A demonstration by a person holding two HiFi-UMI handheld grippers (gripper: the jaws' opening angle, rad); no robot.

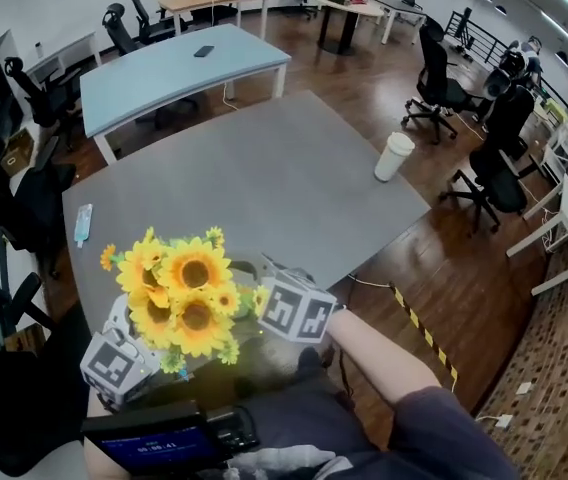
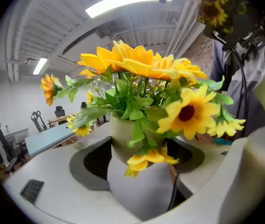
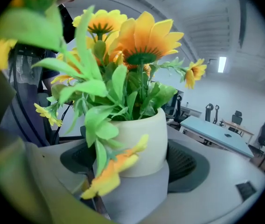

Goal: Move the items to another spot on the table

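Sunflower pot (image 1: 189, 298) being held at near edge of grey table (image 1: 264, 178); am clamping its cream sides with left gripper (image 1: 124, 343) and right gripper (image 1: 274, 298). Paper cup (image 1: 394, 156) standing far right.

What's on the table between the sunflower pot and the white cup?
Nothing; the head view shows bare grey tabletop between the potted yellow sunflowers and the white paper cup.

Left gripper (image 2: 139, 171) and right gripper (image 3: 132, 169) are both clamped on the flower pot (image 3: 142, 141), from opposite sides, jaws spread wide with pads against its body. Right forearm (image 1: 384, 356) reaches in from lower right, both grippers close to the torso.
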